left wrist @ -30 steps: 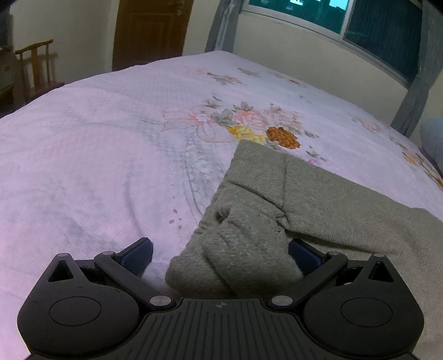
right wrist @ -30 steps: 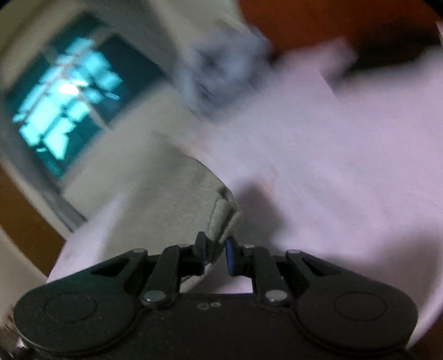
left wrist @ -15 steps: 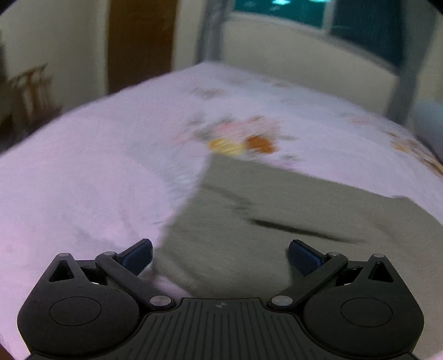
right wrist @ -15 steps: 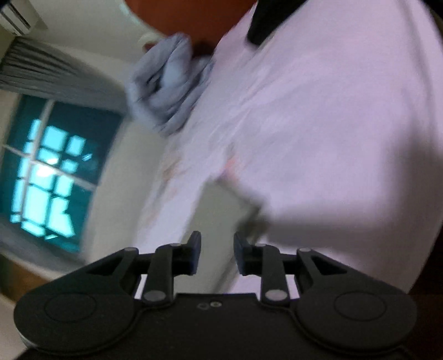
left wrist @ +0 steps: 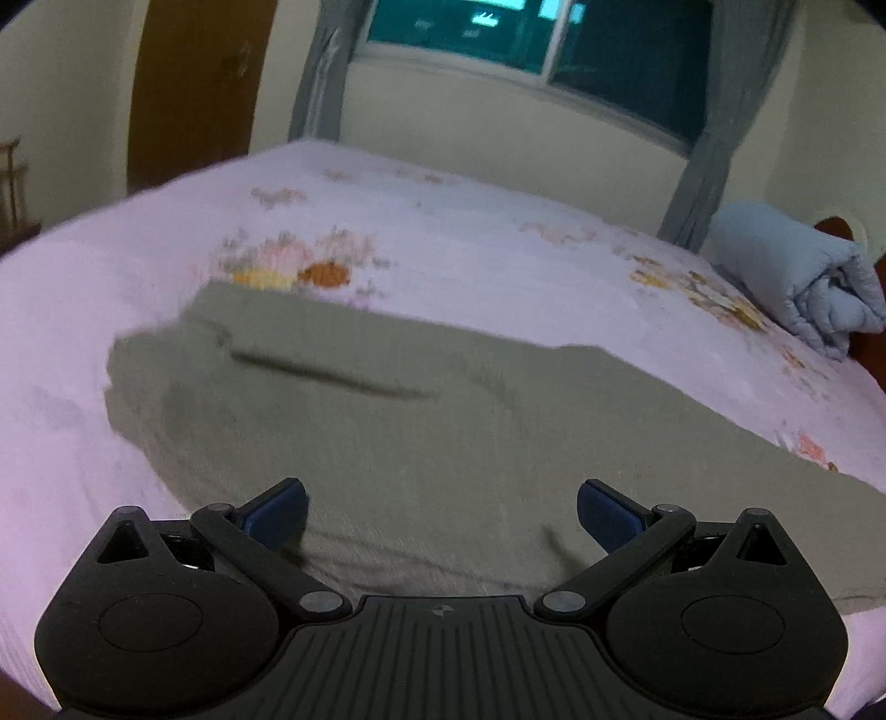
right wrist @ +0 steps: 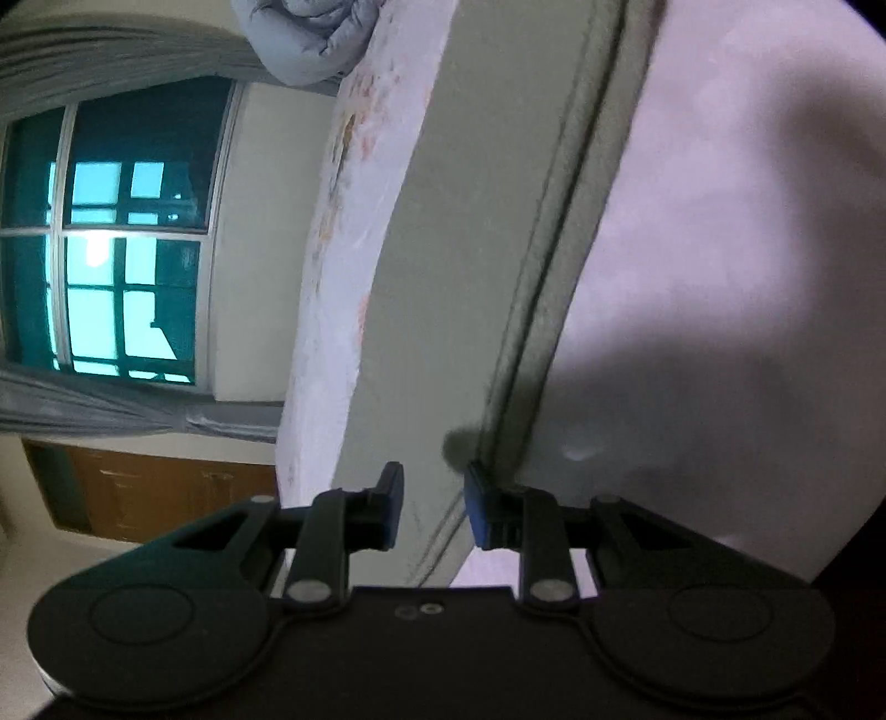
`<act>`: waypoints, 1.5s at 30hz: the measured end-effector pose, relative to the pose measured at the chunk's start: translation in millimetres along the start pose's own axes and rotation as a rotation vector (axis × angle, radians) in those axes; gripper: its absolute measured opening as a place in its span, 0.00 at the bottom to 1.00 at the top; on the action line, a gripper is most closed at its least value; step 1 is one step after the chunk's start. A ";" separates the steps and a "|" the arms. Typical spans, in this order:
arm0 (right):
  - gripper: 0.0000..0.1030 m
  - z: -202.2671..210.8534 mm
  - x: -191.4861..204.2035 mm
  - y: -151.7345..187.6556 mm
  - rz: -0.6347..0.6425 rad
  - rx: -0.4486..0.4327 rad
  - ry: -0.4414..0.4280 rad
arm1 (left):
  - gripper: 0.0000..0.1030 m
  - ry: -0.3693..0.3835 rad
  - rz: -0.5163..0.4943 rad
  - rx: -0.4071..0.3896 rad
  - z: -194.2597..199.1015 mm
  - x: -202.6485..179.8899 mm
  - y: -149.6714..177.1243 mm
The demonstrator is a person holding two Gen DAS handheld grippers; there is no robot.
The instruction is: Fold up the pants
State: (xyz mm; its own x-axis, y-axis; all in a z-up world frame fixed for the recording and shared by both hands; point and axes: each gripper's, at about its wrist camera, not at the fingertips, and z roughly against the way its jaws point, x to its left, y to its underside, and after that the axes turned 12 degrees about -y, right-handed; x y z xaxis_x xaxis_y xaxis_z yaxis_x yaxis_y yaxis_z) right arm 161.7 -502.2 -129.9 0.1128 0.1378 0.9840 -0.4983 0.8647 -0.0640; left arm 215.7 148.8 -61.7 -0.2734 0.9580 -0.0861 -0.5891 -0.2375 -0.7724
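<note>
The grey-green pants [left wrist: 421, 410] lie flat and folded lengthwise on the pink floral bed sheet [left wrist: 72, 332]. My left gripper [left wrist: 440, 512] is open wide and empty, hovering just above the near edge of the pants. In the right wrist view, rolled on its side, the pants [right wrist: 459, 232] run away from me with their layered edge on the right. My right gripper [right wrist: 432, 507] is open and empty, its jaws standing either side of that edge near one end of the pants.
A rolled light-blue quilt [left wrist: 797, 282] sits at the far right of the bed; it also shows in the right wrist view [right wrist: 310, 33]. Beyond the bed are a window with grey curtains [left wrist: 321, 72] and a brown door [left wrist: 194, 83].
My right gripper opened and let go of the pants edge, then turned toward the pants. My left gripper pulled back and up. The bunched end now lies flat.
</note>
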 end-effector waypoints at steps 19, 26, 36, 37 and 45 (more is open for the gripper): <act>0.16 -2.0 0.1 31.3 -0.060 0.025 0.037 | 1.00 -0.008 0.050 0.074 2.1 0.0 35.4; 0.00 -11.0 14.8 27.6 0.022 0.014 0.054 | 1.00 -0.005 0.050 0.077 1.3 -1.6 34.3; 0.00 0.7 -5.6 21.3 -0.036 0.023 0.078 | 1.00 0.014 0.043 0.082 6.1 -0.1 36.0; 0.01 3.9 -6.8 21.5 -0.056 0.015 0.066 | 1.00 0.017 0.042 0.082 7.5 0.2 36.9; 0.18 -14.0 46.9 69.3 0.212 0.188 0.030 | 1.00 0.018 0.041 0.087 8.3 -1.8 39.0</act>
State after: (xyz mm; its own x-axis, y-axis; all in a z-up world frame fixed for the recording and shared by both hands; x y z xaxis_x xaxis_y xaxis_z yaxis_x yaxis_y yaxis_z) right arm 144.5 -429.1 -90.5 0.0129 0.3228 0.9464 -0.6641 0.7104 -0.2332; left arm 186.9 136.4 -86.4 -0.2852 0.9498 -0.1288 -0.6415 -0.2890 -0.7106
